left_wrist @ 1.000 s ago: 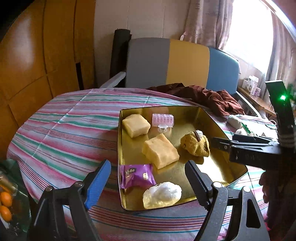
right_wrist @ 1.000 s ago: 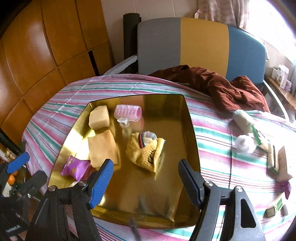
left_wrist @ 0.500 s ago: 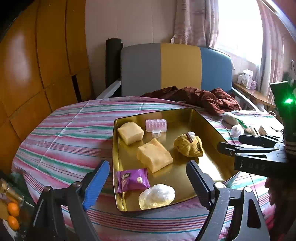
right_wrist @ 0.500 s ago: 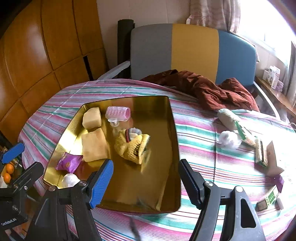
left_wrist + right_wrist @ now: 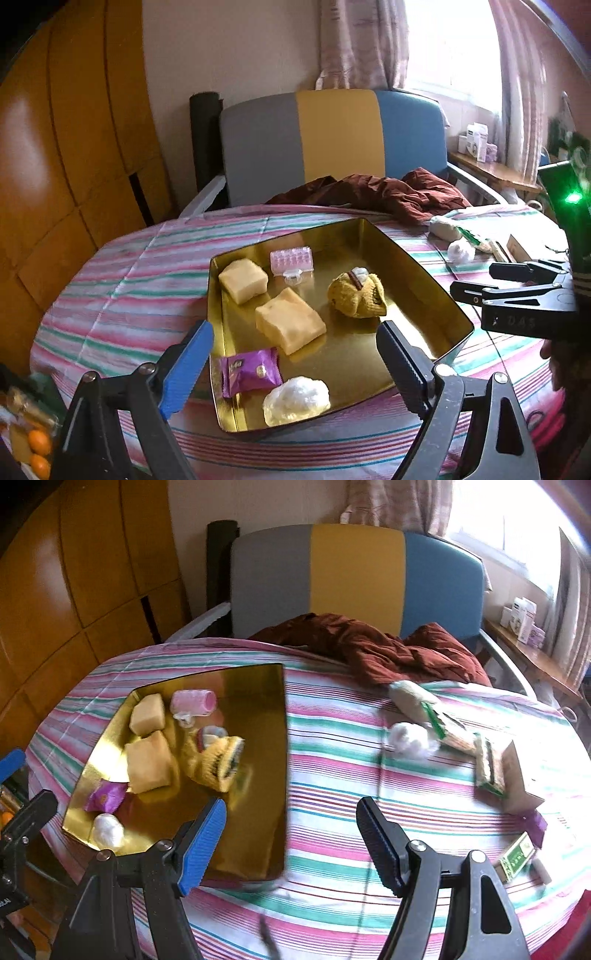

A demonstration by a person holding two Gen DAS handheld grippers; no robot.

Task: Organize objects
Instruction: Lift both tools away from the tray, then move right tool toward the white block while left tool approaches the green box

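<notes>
Gold tray (image 5: 436, 291) ahead of my left tongs (image 5: 295, 363) holds six items already. Those jaws just widened, empty. My right tongs (image 5: 291, 840) gape, empty too; cotton ball (image 5: 410, 738) and boxes (image 5: 489, 766) beyond remain loose.

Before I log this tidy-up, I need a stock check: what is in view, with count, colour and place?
tray: 1, gold, on striped table
cakes: 2, pale yellow, in tray
roller: 1, pink, tray's far end
knit item: 1, mustard, tray middle
snack packet: 1, purple, tray's near end
wrapped ball: 1, white, beside packet
cloth: 1, maroon, table's far edge
white ball: 1, on table, outside tray
left gripper: open, empty, over tray
right gripper: open, empty, over tray's right edge
</notes>
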